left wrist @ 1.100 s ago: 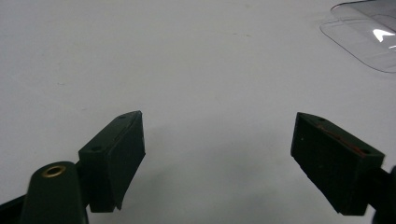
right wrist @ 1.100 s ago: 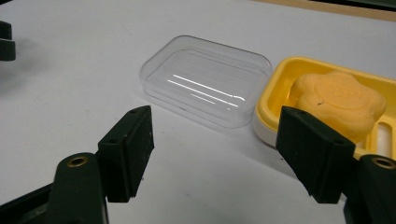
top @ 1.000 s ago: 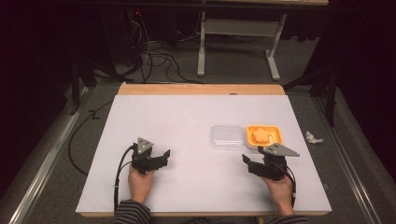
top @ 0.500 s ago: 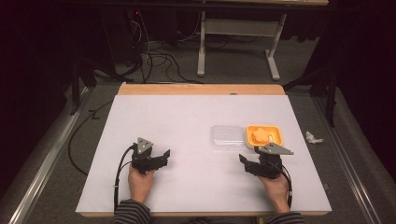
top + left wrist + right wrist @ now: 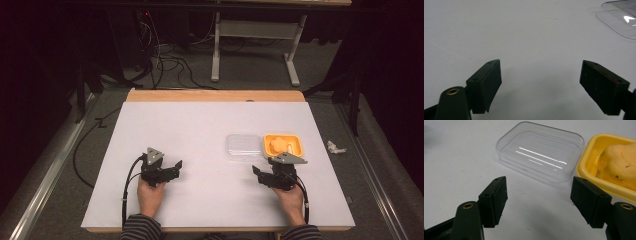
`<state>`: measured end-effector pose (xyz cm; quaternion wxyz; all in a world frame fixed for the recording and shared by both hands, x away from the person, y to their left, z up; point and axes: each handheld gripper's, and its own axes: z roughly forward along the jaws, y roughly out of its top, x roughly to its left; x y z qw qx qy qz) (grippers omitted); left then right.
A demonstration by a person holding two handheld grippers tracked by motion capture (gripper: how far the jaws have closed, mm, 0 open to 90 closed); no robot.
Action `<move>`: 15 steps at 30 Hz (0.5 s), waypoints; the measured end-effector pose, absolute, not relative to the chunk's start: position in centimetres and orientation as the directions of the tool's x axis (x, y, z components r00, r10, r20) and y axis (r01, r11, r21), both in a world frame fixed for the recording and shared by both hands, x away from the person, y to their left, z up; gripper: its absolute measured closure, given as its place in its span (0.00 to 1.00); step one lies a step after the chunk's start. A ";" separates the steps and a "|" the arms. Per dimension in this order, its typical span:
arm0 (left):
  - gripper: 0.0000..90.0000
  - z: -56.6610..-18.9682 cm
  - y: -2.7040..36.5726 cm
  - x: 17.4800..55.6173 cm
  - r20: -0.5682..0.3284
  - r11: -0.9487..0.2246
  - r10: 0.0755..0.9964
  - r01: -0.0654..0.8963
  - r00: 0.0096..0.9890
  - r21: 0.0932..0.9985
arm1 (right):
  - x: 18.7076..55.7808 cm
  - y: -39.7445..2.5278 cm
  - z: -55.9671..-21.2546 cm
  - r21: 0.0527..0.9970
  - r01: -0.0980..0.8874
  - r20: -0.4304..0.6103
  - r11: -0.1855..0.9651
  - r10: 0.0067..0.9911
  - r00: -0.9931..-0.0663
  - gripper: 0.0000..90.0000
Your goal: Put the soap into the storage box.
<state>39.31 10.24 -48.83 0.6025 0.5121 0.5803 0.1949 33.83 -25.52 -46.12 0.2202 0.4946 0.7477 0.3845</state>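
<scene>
1. Right gripper [image 5: 261, 175] low over the white counter [image 5: 200, 135], fingers [image 5: 495, 200] wide apart, holding nothing.
2. Clear lid [image 5: 541, 151] lies flat on the counter just ahead of the right gripper, not touched.
3. Yellow tray [image 5: 589, 165] sits just beside the lid, touching or nearly so; orange food [image 5: 619, 165] inside it.
4. Left gripper [image 5: 172, 167] well apart at counter left, fingers [image 5: 485, 83] wide, empty, over bare counter.
5. Crumpled white scrap [image 5: 335, 147] on the floor to the right of the counter.
</scene>
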 end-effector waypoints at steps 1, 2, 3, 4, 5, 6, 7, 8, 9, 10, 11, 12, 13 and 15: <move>0.20 -48.8 10.2 39.3 -0.498 0.398 0.830 0.359 0.251 0.844 | 34.0 -25.4 -46.3 0.788 0.575 0.050 0.220 0.908 -0.416 0.34; 0.20 -48.8 10.2 39.3 -0.498 0.398 0.830 0.358 0.251 0.845 | 34.0 -25.4 -46.3 0.788 0.575 0.050 0.220 0.908 -0.416 0.34; 0.20 -48.8 10.2 39.3 -0.498 0.398 0.830 0.358 0.251 0.844 | 34.1 -25.3 -46.4 0.785 0.575 0.044 0.228 0.907 -0.419 0.34; 0.20 -48.8 10.2 39.3 -0.498 0.398 0.830 0.358 0.251 0.844 | 34.1 -25.2 -46.5 0.785 0.577 0.045 0.227 0.907 -0.418 0.34; 0.20 -48.8 10.2 39.3 -0.498 0.398 0.830 0.359 0.252 0.844 | 34.1 -25.2 -46.5 0.785 0.577 0.045 0.227 0.907 -0.418 0.34; 0.20 -48.8 10.2 39.3 -0.497 0.397 0.830 0.359 0.251 0.845 | 34.1 -25.2 -46.5 0.784 0.577 0.042 0.230 0.907 -0.418 0.34; 0.20 -48.8 10.2 39.3 -0.498 0.397 0.830 0.359 0.251 0.844 | 34.2 -25.2 -46.6 0.783 0.577 0.040 0.234 0.906 -0.421 0.34; 0.20 -48.8 10.2 39.3 -0.499 0.398 0.830 0.360 0.251 0.844 | 34.2 -25.1 -46.6 0.784 0.575 0.038 0.235 0.906 -0.422 0.34; 0.20 -48.8 10.2 39.3 -0.499 0.399 0.829 0.360 0.251 0.843 | 34.3 -25.0 -46.8 0.779 0.580 0.033 0.240 0.907 -0.420 0.34; 0.20 -48.8 10.2 39.3 -0.500 0.399 0.829 0.359 0.251 0.843 | 34.4 -25.0 -46.8 0.778 0.581 0.032 0.242 0.907 -0.420 0.34; 0.20 -48.8 10.2 39.3 -0.500 0.399 0.829 0.359 0.251 0.843 | 34.4 -25.0 -46.8 0.778 0.581 0.032 0.242 0.907 -0.420 0.34; 0.20 -48.8 10.2 39.3 -0.498 0.399 0.830 0.358 0.251 0.844 | 34.4 -25.0 -46.9 0.775 0.582 0.029 0.246 0.906 -0.422 0.34; 0.20 -48.8 10.2 39.3 -0.497 0.398 0.830 0.358 0.251 0.845 | 34.6 -24.9 -47.0 0.774 0.580 0.022 0.252 0.906 -0.422 0.34; 0.20 -48.8 10.2 39.3 -0.498 0.398 0.830 0.358 0.251 0.845 | 34.6 -24.9 -47.1 0.773 0.581 0.018 0.254 0.907 -0.421 0.34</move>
